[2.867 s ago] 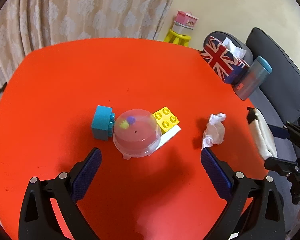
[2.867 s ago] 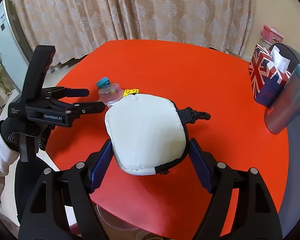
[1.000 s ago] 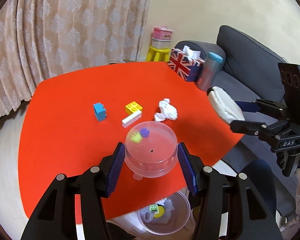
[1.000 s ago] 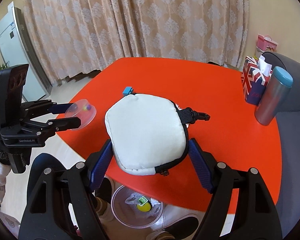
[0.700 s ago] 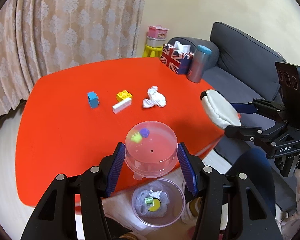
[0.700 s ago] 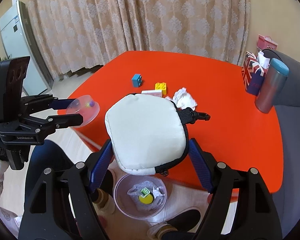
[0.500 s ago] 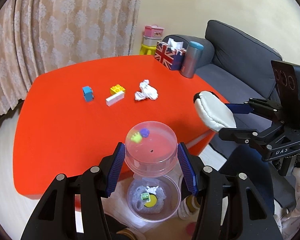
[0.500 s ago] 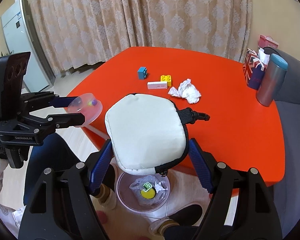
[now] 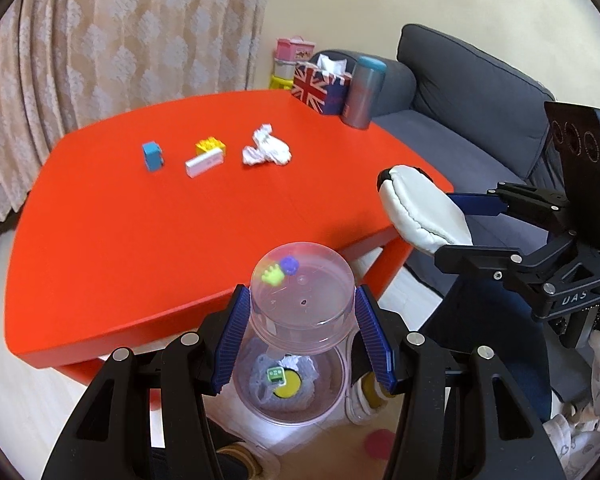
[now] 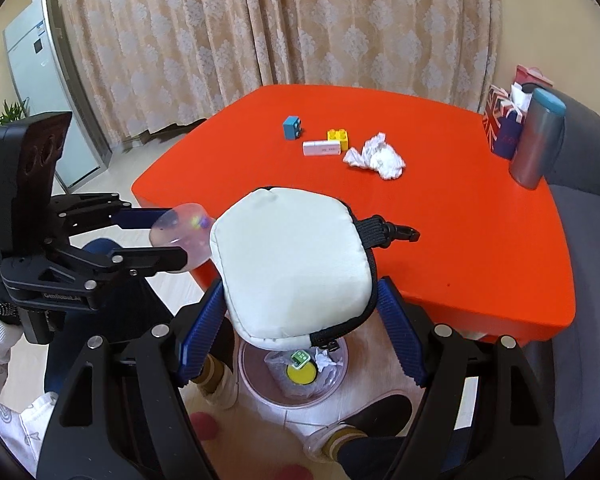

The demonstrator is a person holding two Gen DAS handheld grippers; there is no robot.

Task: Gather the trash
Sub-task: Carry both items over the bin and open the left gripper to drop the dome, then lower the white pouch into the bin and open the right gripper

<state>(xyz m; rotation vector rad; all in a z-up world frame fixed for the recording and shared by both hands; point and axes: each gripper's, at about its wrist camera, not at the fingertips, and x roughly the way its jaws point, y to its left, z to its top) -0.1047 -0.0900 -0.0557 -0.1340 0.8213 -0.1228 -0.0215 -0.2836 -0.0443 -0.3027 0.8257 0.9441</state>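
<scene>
Clear plastic capsule (image 9: 302, 294) w/ tiny toys inside sits clamped btwn blue pads of left gripper (image 9: 303, 334), held off the near edge of the red table (image 9: 148, 232), right above a transparent bin (image 9: 292, 388) on the floor. Bin has crumpled wrap, a yellow disc & small green item in it. Right gripper (image 10: 300, 312) pinches a white padded pouch (image 10: 292, 268), black strap & clip pointing at the table, also over the bin. On the table, well back from the near edge: crumpled tissue (image 9: 266, 148), white block (image 9: 205, 162), yellow brick (image 9: 211, 145), blue brick (image 9: 153, 155). Far corner of the table: flag tissue box (image 9: 320, 88) & tumbler (image 9: 362, 90).
</scene>
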